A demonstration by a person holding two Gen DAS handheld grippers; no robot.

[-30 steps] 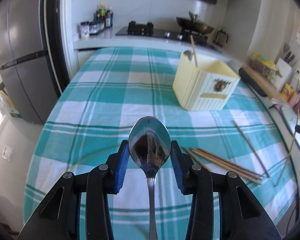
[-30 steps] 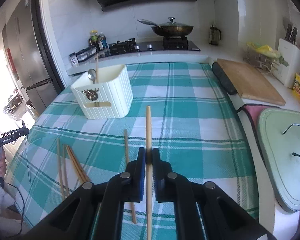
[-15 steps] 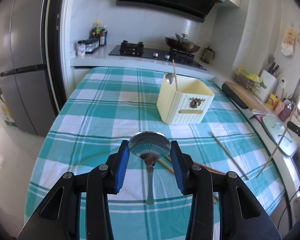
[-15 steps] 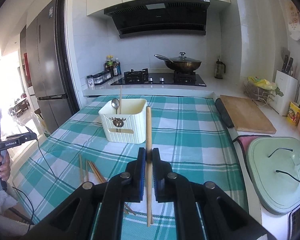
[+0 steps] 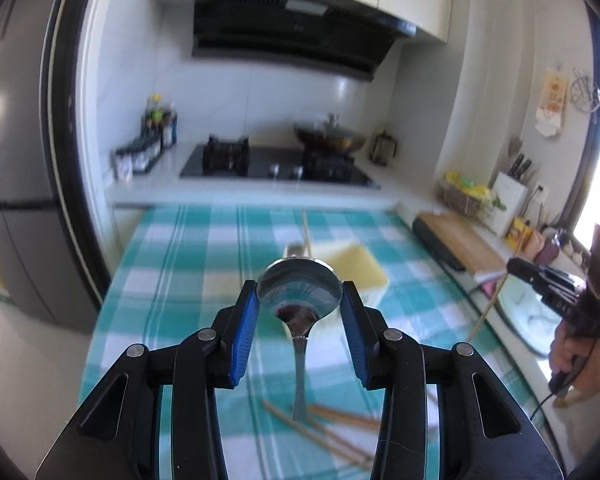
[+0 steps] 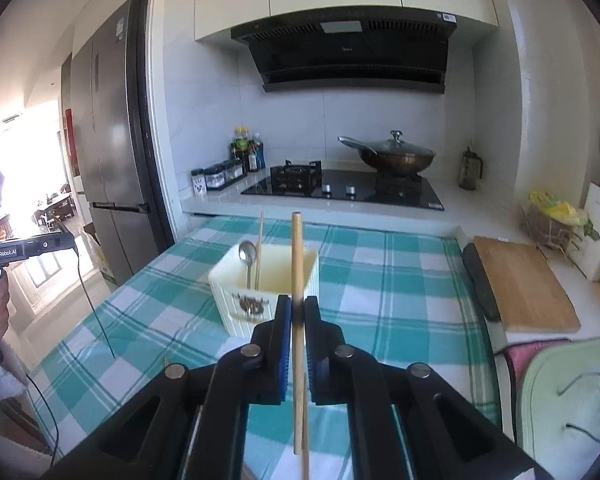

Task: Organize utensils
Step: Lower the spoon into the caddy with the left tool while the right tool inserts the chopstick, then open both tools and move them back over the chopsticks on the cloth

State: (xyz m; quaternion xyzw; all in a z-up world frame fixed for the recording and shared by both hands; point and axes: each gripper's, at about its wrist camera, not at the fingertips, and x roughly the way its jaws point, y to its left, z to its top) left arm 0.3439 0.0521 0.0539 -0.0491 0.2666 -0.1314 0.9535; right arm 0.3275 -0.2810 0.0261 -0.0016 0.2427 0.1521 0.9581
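Between left fingers, spoon; right fingers clamp chopstick.

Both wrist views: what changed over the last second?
Both grippers rose off the table and tipped up: the views now take in the range hood, and the cream holder sits lower in frame. No grasp or release: the left gripper keeps the spoon, the right gripper the chopstick. The loose chopsticks still lie on the tablecloth.
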